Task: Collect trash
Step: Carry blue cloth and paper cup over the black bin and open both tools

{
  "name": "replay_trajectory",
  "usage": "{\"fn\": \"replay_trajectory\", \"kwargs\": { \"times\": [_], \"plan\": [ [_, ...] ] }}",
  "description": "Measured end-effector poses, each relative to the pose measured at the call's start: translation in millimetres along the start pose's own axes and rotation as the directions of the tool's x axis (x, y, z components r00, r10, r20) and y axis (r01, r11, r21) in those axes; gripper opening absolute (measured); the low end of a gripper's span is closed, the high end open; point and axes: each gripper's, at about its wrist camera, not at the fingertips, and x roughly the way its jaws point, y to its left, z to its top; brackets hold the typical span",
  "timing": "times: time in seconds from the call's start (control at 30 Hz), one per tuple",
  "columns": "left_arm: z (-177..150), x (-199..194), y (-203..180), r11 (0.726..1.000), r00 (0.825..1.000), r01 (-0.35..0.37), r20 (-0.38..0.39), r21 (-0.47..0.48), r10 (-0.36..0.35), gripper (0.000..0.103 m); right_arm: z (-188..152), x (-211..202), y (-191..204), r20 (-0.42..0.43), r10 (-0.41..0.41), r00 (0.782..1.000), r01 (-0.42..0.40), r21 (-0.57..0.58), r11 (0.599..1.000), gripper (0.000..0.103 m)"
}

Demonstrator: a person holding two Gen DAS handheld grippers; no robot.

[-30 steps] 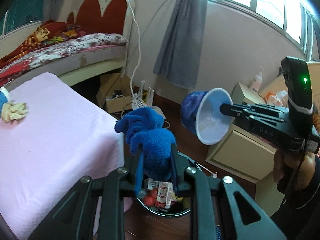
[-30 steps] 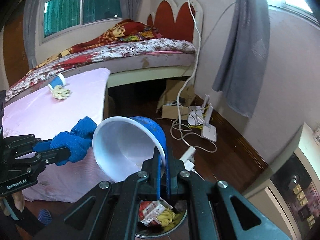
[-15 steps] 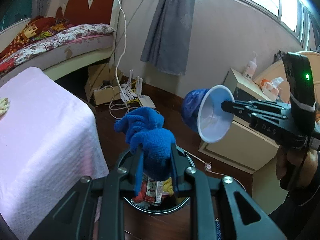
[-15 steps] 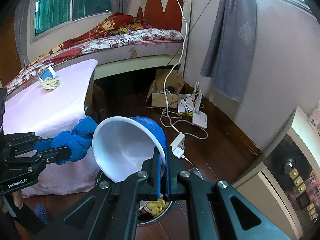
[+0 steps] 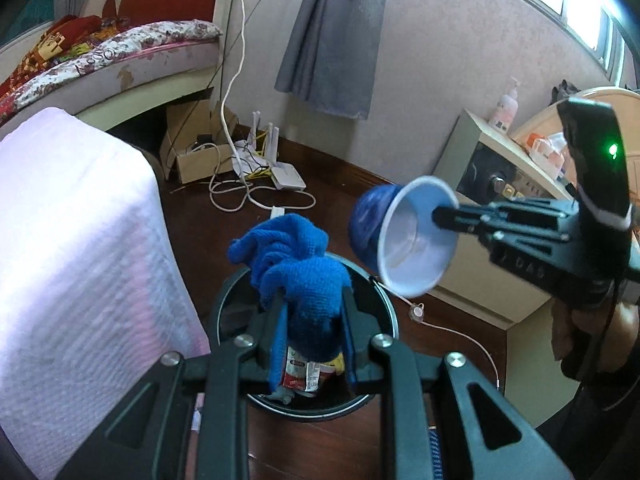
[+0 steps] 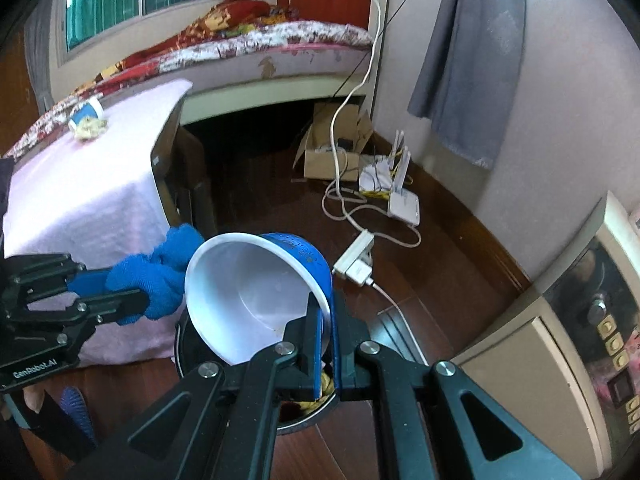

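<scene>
My left gripper (image 5: 310, 300) is shut on a crumpled blue cloth (image 5: 296, 264) and holds it over the round black trash bin (image 5: 384, 312) on the floor. The bin holds wrappers (image 5: 304, 372). My right gripper (image 6: 326, 312) is shut on the rim of a blue paper cup with a white inside (image 6: 252, 292), tilted above the same bin (image 6: 308, 416). The cup (image 5: 416, 236) is to the right of the cloth. Another small blue cup and a crumpled tissue (image 6: 86, 118) lie on the pink-covered table.
A pink-covered table (image 5: 68, 248) stands left of the bin. A cream cabinet with a safe (image 6: 580, 320) stands to the right. A cardboard box, routers and white cables (image 5: 256, 160) lie on the wood floor by the wall. A bed (image 6: 256, 44) is behind.
Both grippers have moved over and closer to the bin, still holding the cloth and the cup. The bin now sits directly under the cloth.
</scene>
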Motion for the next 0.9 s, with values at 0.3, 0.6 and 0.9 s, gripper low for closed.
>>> {"fn": "replay_trajectory", "kwargs": {
  "times": [0.3, 0.6, 0.9],
  "plan": [
    [-9.9, 20.6, 6.4, 1.000, 0.999, 0.021, -0.031, 0.011, -0.021, 0.024, -13.7, 32.2, 3.4, -0.079, 0.015, 0.997, -0.016, -0.009, 1.000, 0.004],
    [-17.0, 43.9, 19.8, 1.000, 0.998, -0.008, -0.060, -0.018, 0.006, 0.102, -30.4, 79.6, -1.4, -0.230, -0.082, 0.970, 0.075, -0.041, 0.996, 0.103],
    [-20.5, 48.1, 28.2, 0.996, 0.995, -0.087, -0.043, -0.024, 0.086, 0.102, -37.1, 87.0, -21.6, -0.240, -0.132, 0.962, 0.137, 0.004, 0.991, 0.103]
  ]
}}
